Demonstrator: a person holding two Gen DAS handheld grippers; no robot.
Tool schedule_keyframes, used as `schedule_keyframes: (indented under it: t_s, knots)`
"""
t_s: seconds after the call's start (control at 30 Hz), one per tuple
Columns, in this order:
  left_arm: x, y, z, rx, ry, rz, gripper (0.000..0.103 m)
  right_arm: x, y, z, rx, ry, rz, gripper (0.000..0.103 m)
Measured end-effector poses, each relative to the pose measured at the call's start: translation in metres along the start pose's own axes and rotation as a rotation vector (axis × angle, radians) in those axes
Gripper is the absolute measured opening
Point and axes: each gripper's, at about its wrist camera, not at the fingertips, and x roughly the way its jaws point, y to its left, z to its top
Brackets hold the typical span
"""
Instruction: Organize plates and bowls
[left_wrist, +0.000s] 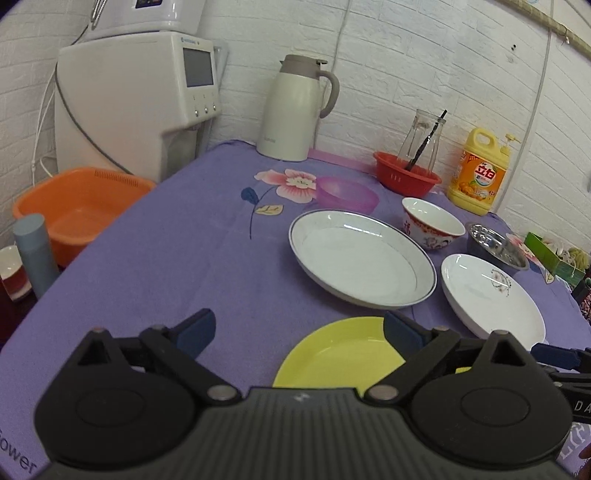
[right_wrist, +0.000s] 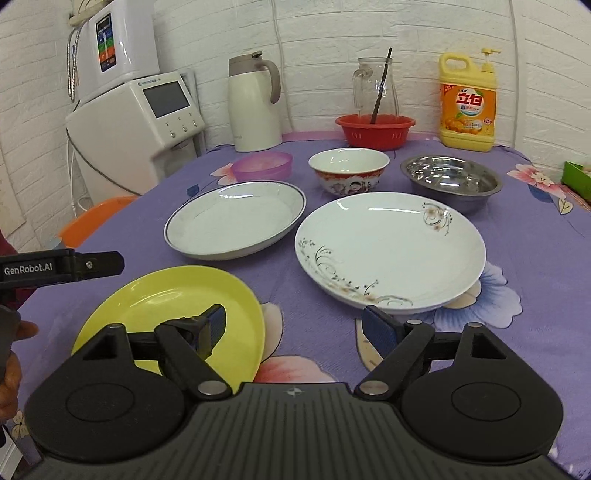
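While both grippers (left_wrist: 299, 328) (right_wrist: 293, 325) gape empty, the round yellow plate (right_wrist: 170, 314) lies flat, upward-facing.

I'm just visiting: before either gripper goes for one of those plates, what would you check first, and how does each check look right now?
1. Left gripper jaws wide and empty: ok.
2. Right gripper jaws wide and empty: ok.
3. Yellow plate flat, nothing on it: ok.
4. Flowered plate clear of the blue-rimmed plate: ok.
5. Patterned bowl and steel bowl empty: ok.
6. Whether plates fit inside each other: cannot tell.
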Motion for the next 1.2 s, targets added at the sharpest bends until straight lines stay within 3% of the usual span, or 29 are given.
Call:
schedule_keyframes:
  t_s: [0.4,0.53,0.63,0.77,0.93,1.2]
  knots:
    - [0.039,0.001,0.049,0.039,-0.034,0.024,0.097,0.045,0.011,0.063,-0.128,-0.046,0.052,0.103]
    - [0.080,-0.003,0.073,0.019,-0.009,0.026,0.097,0.085,0.017,0.087,-0.134,-0.026,0.081,0.103]
    - [0.110,-0.001,0.086,-0.010,0.009,0.066,0.097,0.127,0.016,0.105,-0.124,0.001,0.041,0.103]
    - [0.127,0.007,0.084,-0.049,0.011,0.068,0.097,0.150,0.004,0.102,-0.049,0.028,0.061,0.103]
    - [0.142,0.008,0.075,-0.059,0.064,0.045,0.097,0.159,0.007,0.091,-0.067,0.072,0.059,0.103]
    - [0.138,0.014,0.075,-0.066,0.059,0.078,0.097,0.172,0.029,0.083,-0.144,0.131,0.071,0.103]
